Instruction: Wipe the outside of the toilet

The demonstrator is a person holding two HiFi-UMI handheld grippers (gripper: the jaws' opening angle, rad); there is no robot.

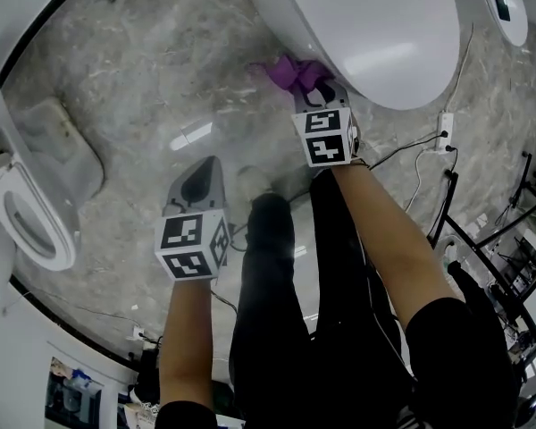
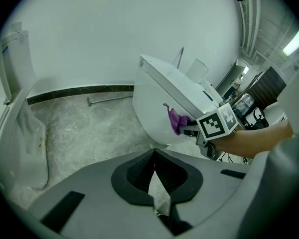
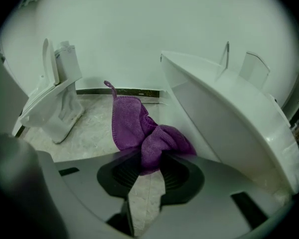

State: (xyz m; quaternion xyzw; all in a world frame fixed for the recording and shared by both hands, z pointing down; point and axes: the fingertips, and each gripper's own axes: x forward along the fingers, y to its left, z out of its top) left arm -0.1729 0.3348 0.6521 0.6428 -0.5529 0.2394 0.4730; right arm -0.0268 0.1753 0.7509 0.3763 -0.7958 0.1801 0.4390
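Observation:
A white toilet fills the top of the head view, its closed lid facing up. My right gripper is shut on a purple cloth and holds it against the toilet's outer side wall. In the right gripper view the purple cloth bunches between the jaws, beside the bowl. From the left gripper view the cloth shows pressed on the toilet bowl. My left gripper hangs over the floor, apart from the toilet, its jaws shut with nothing between them.
A second white toilet stands at the left with its seat open. The floor is grey marble tile. A metal rod lies by the wall. Cables and a power strip lie at the right. The person's legs are below.

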